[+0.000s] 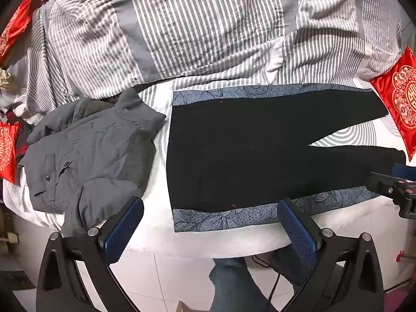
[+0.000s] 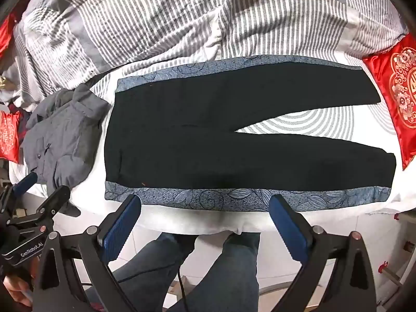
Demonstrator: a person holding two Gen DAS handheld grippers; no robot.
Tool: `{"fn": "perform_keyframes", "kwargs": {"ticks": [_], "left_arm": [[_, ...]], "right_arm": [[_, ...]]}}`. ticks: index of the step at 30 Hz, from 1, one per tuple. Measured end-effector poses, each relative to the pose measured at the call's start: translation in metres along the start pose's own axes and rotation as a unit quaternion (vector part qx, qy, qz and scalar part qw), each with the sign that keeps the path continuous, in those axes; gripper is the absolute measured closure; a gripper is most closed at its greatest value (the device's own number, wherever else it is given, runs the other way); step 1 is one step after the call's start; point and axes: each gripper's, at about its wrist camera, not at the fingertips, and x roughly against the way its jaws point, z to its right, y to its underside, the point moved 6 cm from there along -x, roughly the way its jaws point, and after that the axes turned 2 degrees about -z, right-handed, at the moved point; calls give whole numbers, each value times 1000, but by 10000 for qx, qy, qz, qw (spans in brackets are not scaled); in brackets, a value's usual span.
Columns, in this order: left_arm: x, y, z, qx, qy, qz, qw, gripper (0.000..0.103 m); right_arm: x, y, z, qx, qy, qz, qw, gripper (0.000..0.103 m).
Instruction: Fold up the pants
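Observation:
Black pants (image 1: 241,150) with blue floral side bands lie flat on the bed, waist to the left, two legs spread to the right; they also show in the right wrist view (image 2: 208,132). My left gripper (image 1: 210,208) is open and empty, hovering at the bed's near edge by the waist end of the near side band. My right gripper (image 2: 204,204) is open and empty, over the near side band at mid-length. The right gripper shows at the right edge of the left wrist view (image 1: 390,182); the left gripper shows at the lower left of the right wrist view (image 2: 39,189).
A crumpled grey jacket (image 1: 88,156) lies left of the pants' waist. A striped grey-white duvet (image 1: 182,26) is bunched behind them. Red embroidered cushions sit at the right (image 1: 400,98) and at the left (image 1: 7,150). The person's legs (image 2: 208,265) stand on white floor tiles below the bed edge.

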Motion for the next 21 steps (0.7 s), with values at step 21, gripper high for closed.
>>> {"fn": "perform_keyframes", "kwargs": {"ticks": [21], "left_arm": [[4, 7, 4, 145, -125, 4, 9998, 0]], "right_arm": [[3, 6, 0, 57, -99, 109, 9999, 3]]}}
